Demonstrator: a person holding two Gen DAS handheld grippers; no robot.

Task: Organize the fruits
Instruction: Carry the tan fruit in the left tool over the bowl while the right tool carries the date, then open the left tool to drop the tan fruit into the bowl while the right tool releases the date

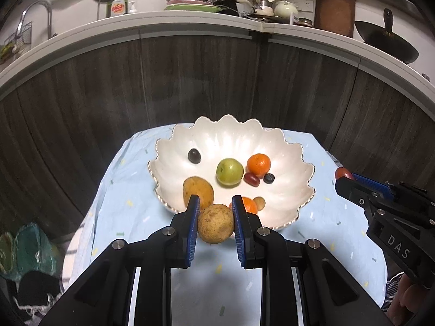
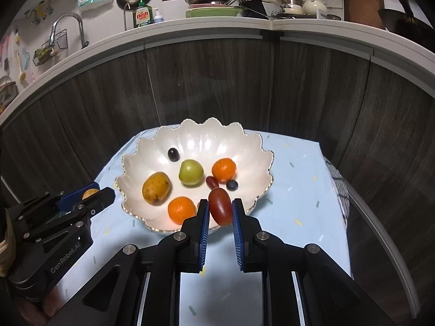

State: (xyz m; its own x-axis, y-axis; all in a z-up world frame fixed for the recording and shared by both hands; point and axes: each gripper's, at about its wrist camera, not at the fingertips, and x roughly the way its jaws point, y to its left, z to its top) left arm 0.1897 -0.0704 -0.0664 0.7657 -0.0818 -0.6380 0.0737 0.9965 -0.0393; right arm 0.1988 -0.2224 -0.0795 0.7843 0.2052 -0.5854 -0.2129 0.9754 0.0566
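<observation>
Your left gripper [image 1: 215, 217] grips a speckled brown fruit [image 1: 215, 223] at the near rim of the white bowl [image 1: 231, 133]. Your right gripper [image 2: 220, 213] clamps a dark red fruit [image 2: 220, 206] above that rim, near an orange [image 2: 181, 209] and a mango [image 2: 156, 188].

Dish soap bottle [image 2: 142, 14] beside faucet [image 2: 71, 26], wok [image 1: 386, 39] on the counter.
</observation>
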